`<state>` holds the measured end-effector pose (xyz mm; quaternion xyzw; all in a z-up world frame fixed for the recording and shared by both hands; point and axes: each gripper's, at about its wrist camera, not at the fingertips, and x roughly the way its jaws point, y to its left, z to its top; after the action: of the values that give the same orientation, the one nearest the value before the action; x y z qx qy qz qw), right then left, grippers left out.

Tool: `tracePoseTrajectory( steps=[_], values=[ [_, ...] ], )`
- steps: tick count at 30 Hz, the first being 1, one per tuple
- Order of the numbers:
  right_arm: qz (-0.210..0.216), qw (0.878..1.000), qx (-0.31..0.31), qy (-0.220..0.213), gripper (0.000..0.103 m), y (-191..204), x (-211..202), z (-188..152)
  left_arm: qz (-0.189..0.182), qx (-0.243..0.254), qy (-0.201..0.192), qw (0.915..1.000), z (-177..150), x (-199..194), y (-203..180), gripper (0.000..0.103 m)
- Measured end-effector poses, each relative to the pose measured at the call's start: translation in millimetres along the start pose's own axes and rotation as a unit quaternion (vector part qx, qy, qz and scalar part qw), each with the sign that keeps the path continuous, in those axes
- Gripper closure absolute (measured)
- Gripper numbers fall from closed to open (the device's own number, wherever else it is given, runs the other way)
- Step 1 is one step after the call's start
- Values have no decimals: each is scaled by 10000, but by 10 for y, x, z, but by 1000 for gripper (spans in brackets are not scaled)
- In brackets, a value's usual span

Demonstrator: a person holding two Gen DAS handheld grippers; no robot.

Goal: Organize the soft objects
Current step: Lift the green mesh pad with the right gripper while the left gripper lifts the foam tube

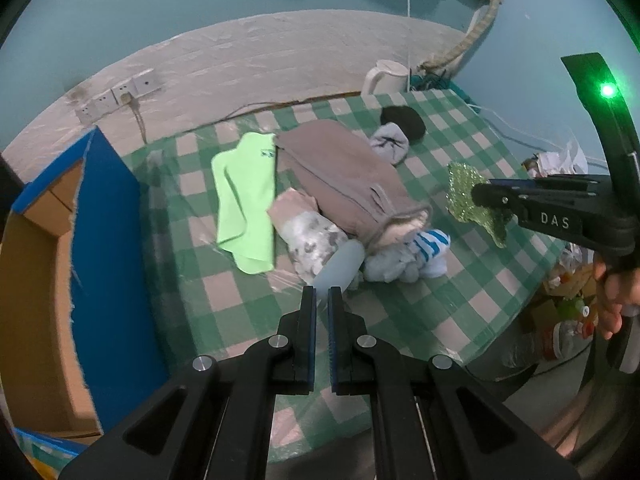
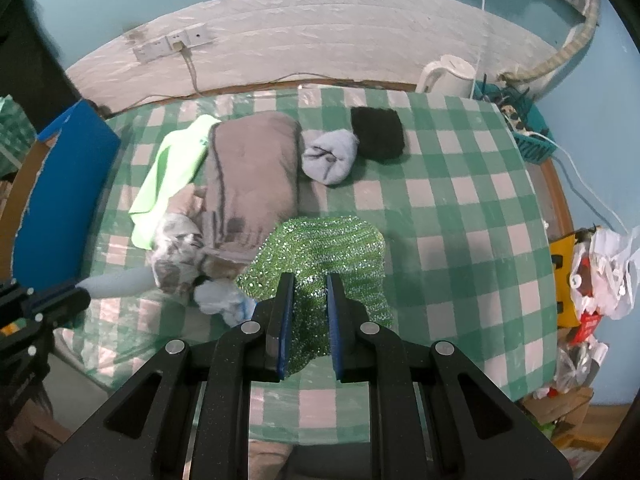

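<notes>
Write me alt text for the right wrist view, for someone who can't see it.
The right hand-held gripper is shut on a sparkly green cloth above a green-checked table. To its left lies a pile of clothes topped by a brown garment; the left hand-held gripper pinches a pale blue sock.

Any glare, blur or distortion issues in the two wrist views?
Left wrist: heavy fisheye bending of the green checked tablecloth, green LED flare at right, dim bluish cast. Right wrist: same barrel warp, sparkly green sequin cloth glints, brown folded blanket slightly soft, corners vignetted black.
</notes>
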<state>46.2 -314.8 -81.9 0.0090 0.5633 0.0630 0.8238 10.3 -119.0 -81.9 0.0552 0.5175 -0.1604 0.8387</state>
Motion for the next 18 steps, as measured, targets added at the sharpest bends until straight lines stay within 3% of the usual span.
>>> tracePoseTrajectory(
  steps=[18],
  values=[
    [168, 9984, -473, -247, 89, 596, -303, 205, 239, -441, -407, 9979, 88, -322, 431, 98]
  ],
)
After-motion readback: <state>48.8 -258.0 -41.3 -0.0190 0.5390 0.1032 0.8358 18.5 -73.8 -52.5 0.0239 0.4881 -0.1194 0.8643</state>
